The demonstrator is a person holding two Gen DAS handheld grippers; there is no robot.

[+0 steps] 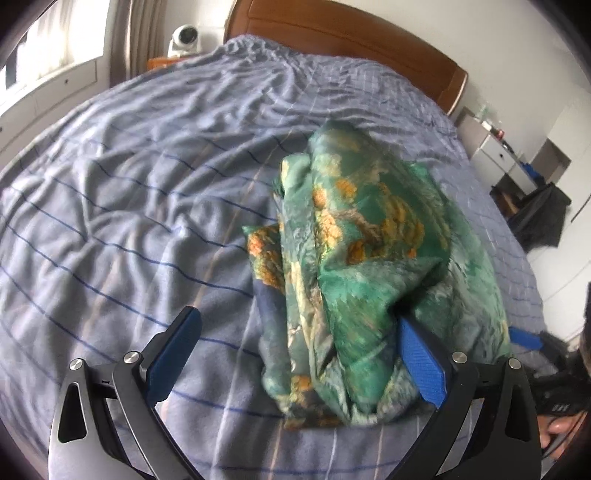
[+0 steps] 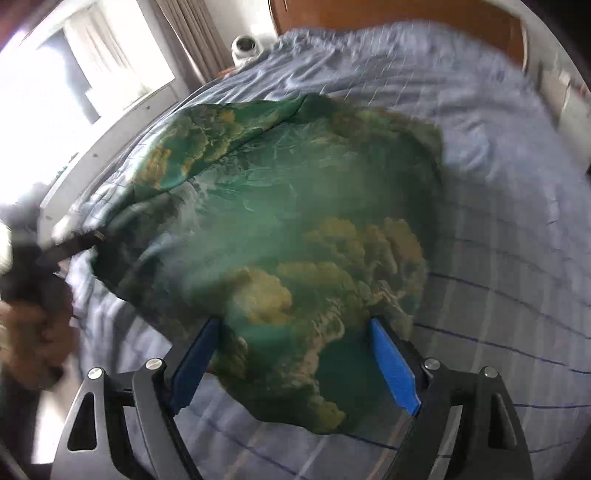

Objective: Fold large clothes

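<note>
- Wide bed, wrinkled grey-blue cover with thin dark stripes, brown wooden headboard at the far end.
- Crumpled green silky garment with orange flowers lies near-right on it.

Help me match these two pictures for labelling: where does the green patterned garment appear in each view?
Left wrist view: the green patterned garment lies bunched right of centre, reaching down to the right finger of the left claw.
Right wrist view: it fills the centre, blurred, running down between the fingers of the right claw.
Shared landmark: the white camera beside the headboard.
</note>
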